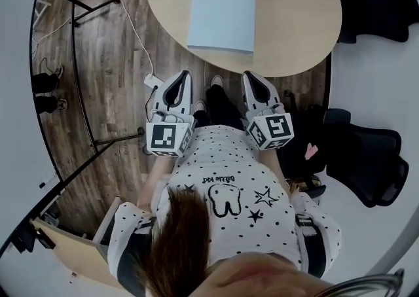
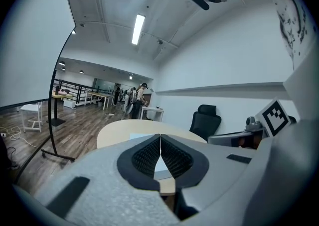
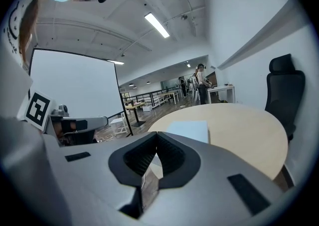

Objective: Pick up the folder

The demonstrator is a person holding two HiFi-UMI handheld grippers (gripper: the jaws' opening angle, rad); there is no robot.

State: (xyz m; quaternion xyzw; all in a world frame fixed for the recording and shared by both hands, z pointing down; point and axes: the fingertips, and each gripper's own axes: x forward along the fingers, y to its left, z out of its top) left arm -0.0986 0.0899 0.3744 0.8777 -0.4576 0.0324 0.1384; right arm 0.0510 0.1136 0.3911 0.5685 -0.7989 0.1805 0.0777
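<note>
Head view, left to right. Left hand-held gripper (image 1: 184, 77): jaws pressed together, nothing between them, just short of the counter (image 1: 298, 21) on its near side. Pale blue folder (image 1: 221, 12): flat on the counter's near half, short edge close to the near rim, touched by neither hand-held gripper. Right hand-held gripper (image 1: 249, 77): likewise pinched closed and empty, also just off the counter's near rim. Black chair (image 1: 366, 4) off the counter's right side.

Handling, as a judgement: probably light, thin and somewhat floppy, with a smooth face, so apt to slide across the counter rather than lift. Lying flush, so no gap for a jaw underneath. Best taken at the edge nearest the counter's rim: opening both jaws first, then perhaps dragging that edge just past the rim and pinching top and bottom. With 2 grips, 1 at each near corner, less sag and less chance of spilling anything inside.
</note>
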